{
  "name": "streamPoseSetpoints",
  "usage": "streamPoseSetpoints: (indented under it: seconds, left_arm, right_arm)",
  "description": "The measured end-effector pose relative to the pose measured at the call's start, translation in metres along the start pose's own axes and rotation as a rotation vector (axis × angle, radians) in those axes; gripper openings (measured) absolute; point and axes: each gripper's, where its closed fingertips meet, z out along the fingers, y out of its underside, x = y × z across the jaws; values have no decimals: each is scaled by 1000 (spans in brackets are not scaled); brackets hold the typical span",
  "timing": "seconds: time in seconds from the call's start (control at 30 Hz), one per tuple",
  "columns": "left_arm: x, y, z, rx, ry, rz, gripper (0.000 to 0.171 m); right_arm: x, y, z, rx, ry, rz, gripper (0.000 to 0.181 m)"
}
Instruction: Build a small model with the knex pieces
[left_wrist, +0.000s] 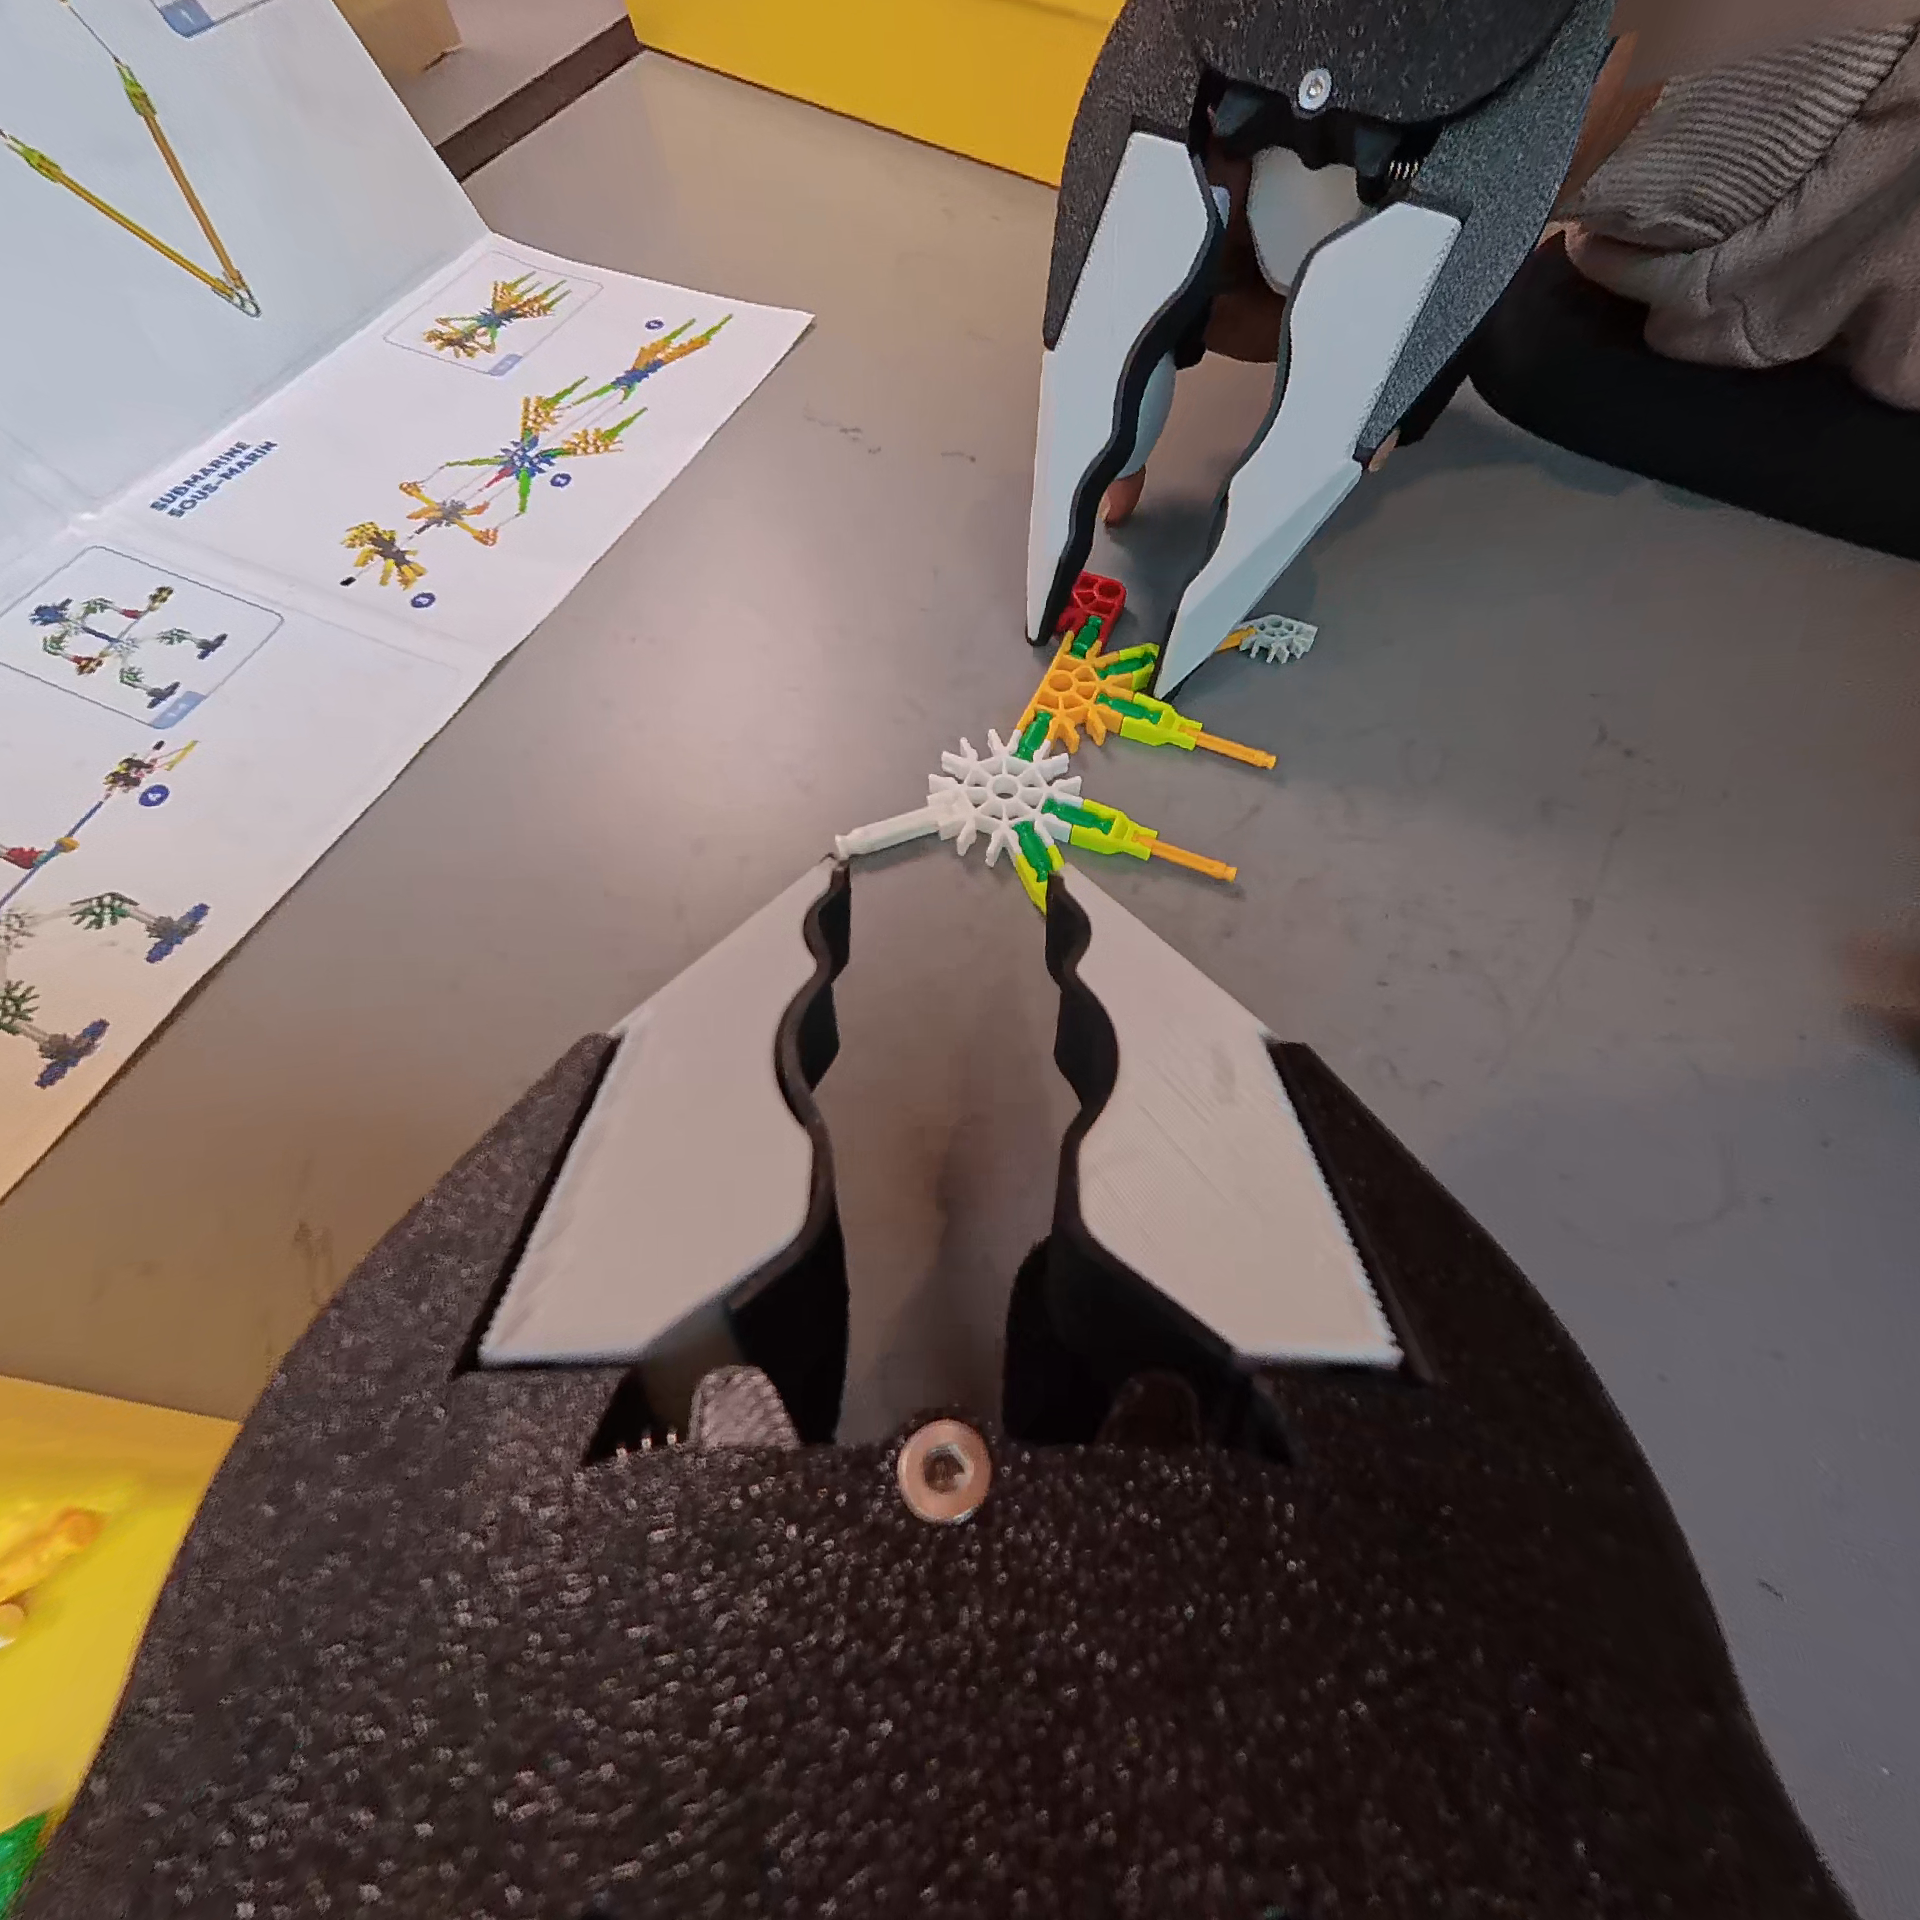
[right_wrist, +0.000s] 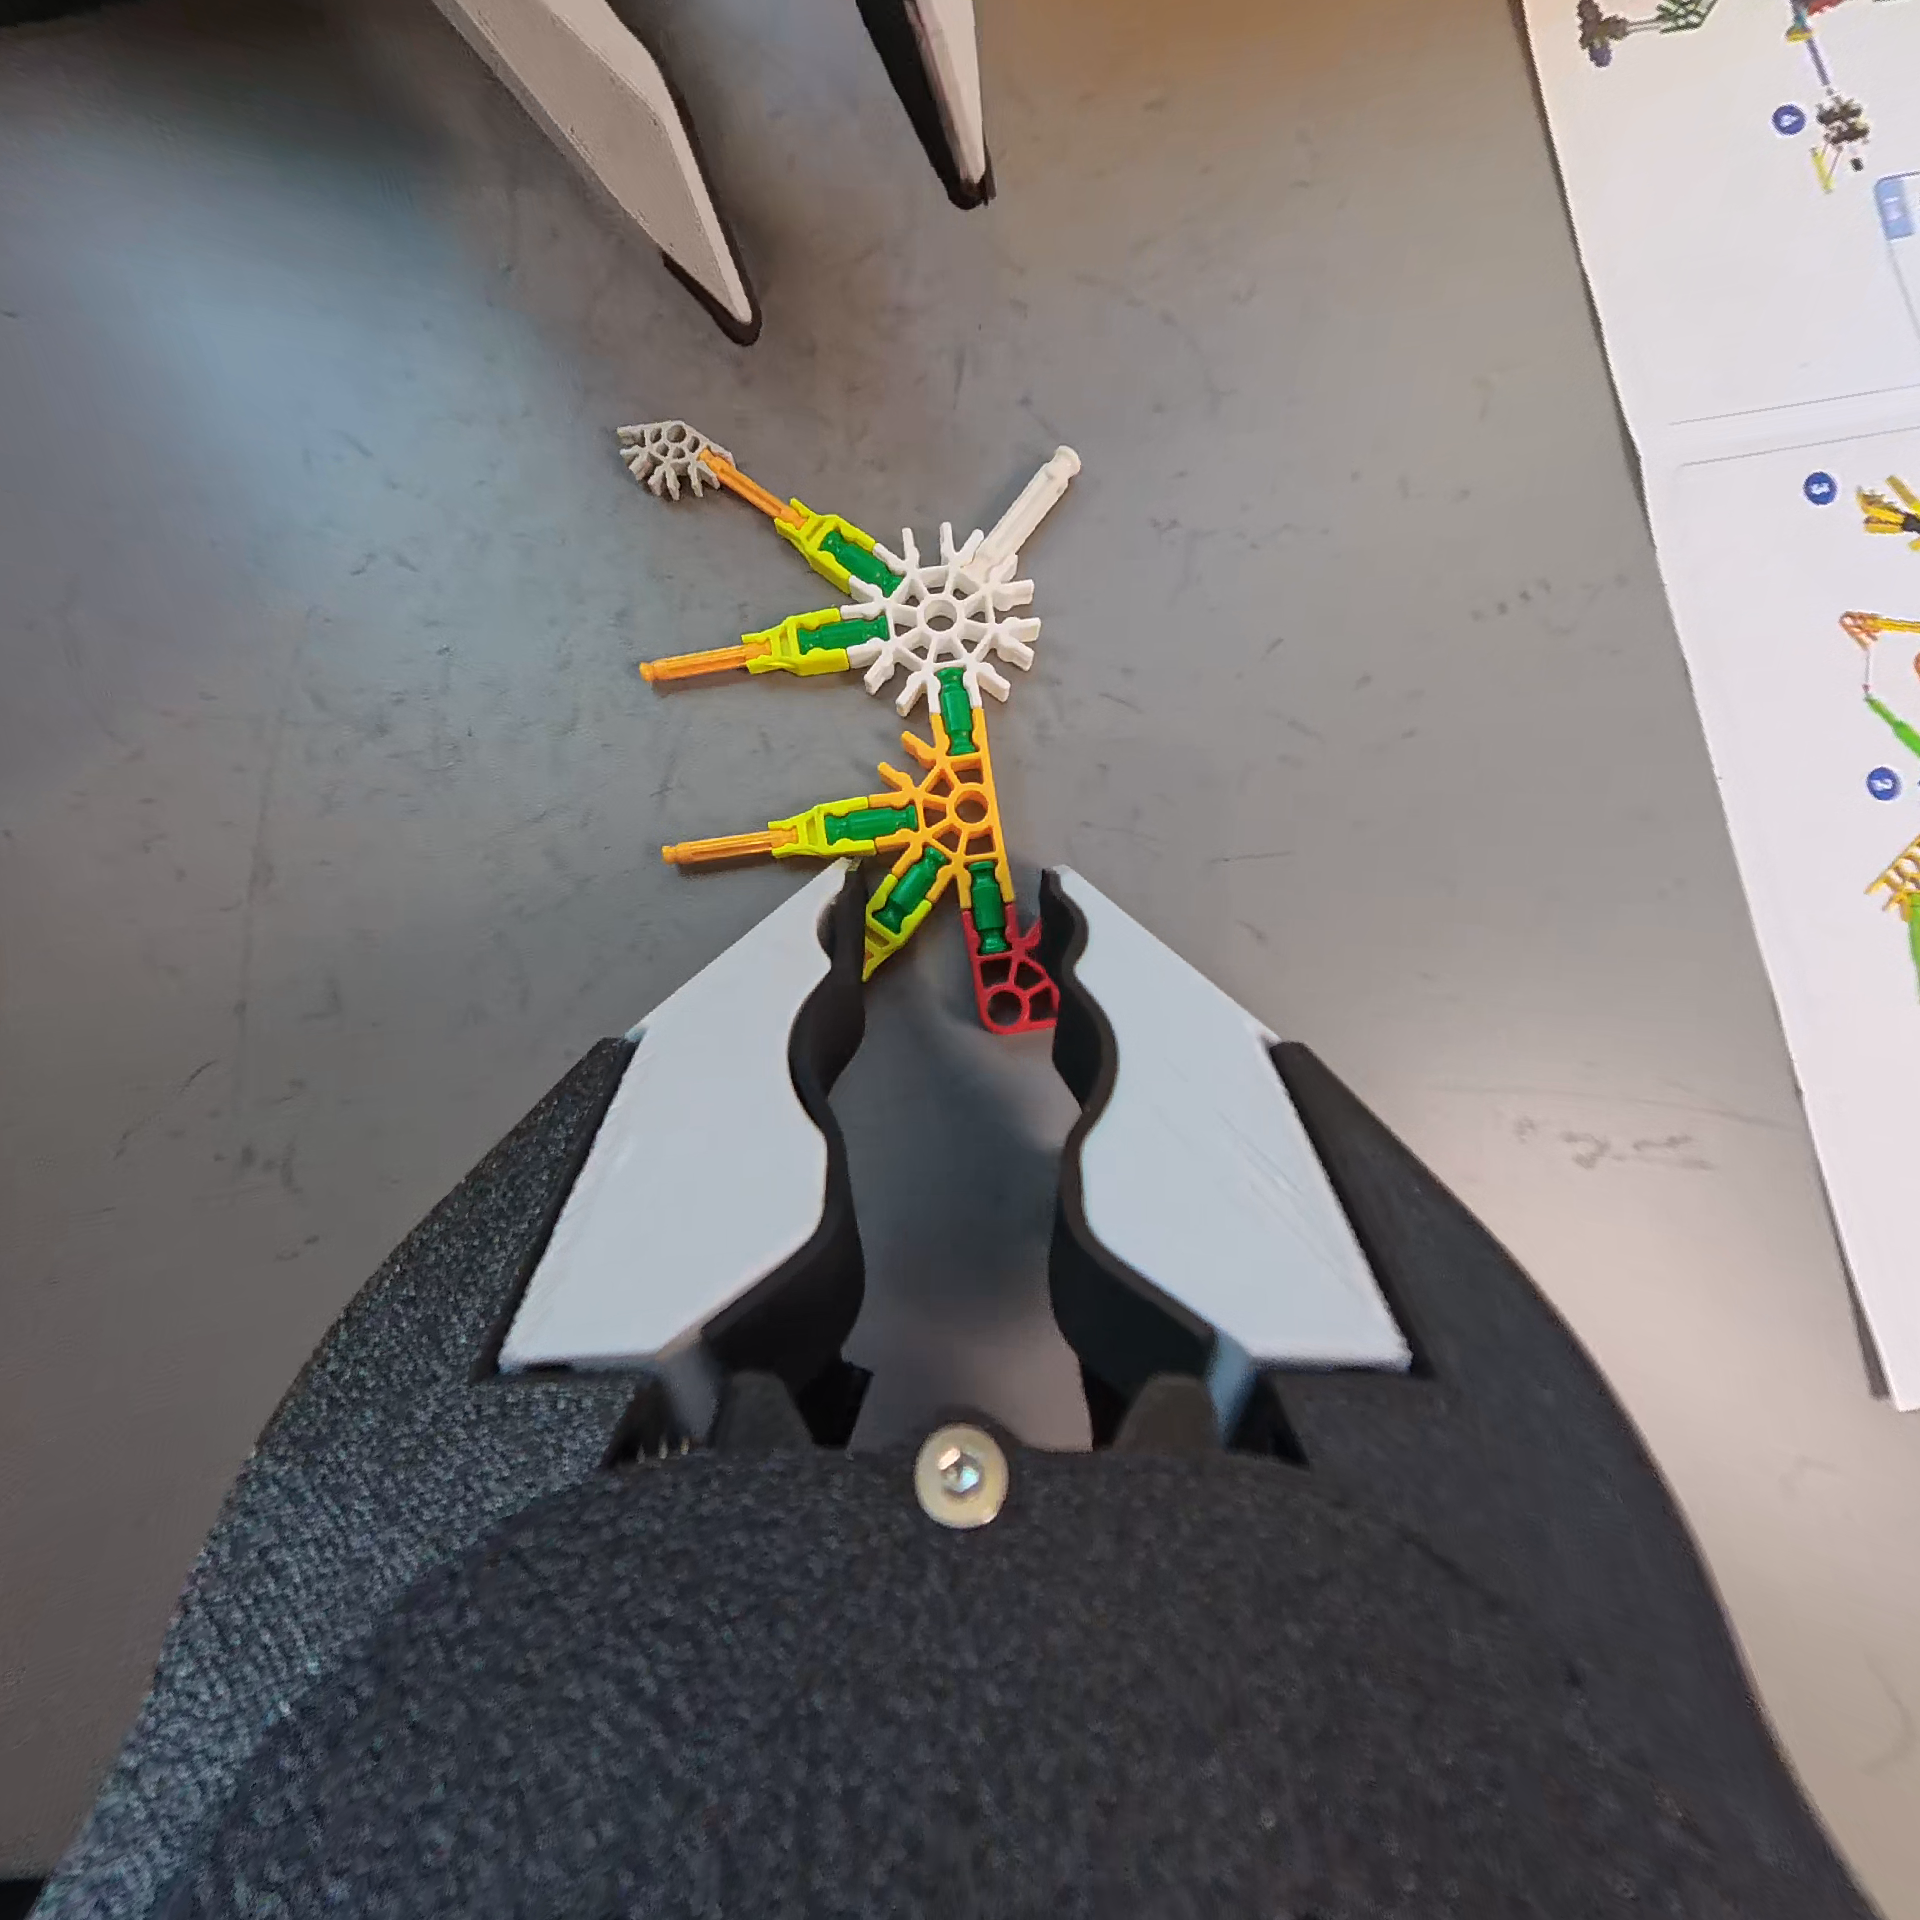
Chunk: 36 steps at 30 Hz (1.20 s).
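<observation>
A flat rod-and-connector toy assembly lies on the grey table (left_wrist: 623, 779). It has a white snowflake connector (left_wrist: 1003, 795) (right_wrist: 940, 621), an orange half-round connector (left_wrist: 1081, 691) (right_wrist: 961, 805), a red corner connector (left_wrist: 1099, 601) (right_wrist: 1013, 987), a small grey connector (left_wrist: 1280, 636) (right_wrist: 670, 455), green rods and yellow-green clips. My left gripper (left_wrist: 945, 878) (right_wrist: 857, 265) is open and empty. Its tips are just short of the white rod (left_wrist: 883, 831) and a yellow-green clip. My right gripper (right_wrist: 945, 878) (left_wrist: 1103, 660) is open, tips down on the table, straddling the red connector and a clip.
A folded instruction sheet (left_wrist: 416, 499) (right_wrist: 1766, 623) lies along one side of the table. A yellow box (left_wrist: 883, 62) stands at the back, and a yellow tray of parts (left_wrist: 62, 1507) sits beside my left gripper. Grey fabric (left_wrist: 1766, 208) lies behind the right gripper. About 10 cm separates my left fingertips from my right. It is some 4 cm from my left tips to the white rod (left_wrist: 883, 831). It is also in sight in the right wrist view (right_wrist: 1036, 495).
</observation>
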Motion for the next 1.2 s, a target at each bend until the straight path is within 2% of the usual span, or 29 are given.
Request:
streamPoseSetpoints:
  seconds: [0.13,0.3,0.43,0.57,0.77,0.9,1.07,1.2]
  left_arm:
    - [-8,-10,-6,64,-38,-23,38]
    - [-16,-21,-14,144,-58,-64,41]
    - [-20,-31,-21,208,-75,-70,42]
    - [-29,-37,-29,260,-126,-57,42]
    - [-44,-44,-43,332,-168,-123,29]
    - [-48,-49,-50,384,-156,-160,27]
    - [-47,-54,-53,438,-101,-249,27]
    - [-47,-57,-55,471,-86,-256,25]
  right_arm:
    - [6,-1,-5,12,47,-23,33]
    - [25,-14,-20,112,137,11,36]
    - [48,-32,-33,263,240,61,46]
    - [67,-50,-47,457,309,173,64]
    - [86,-59,-68,638,383,272,65]
    - [92,-60,-77,678,443,271,67]
    - [102,-55,-81,672,511,297,93]
    - [107,-53,-87,690,537,303,94]
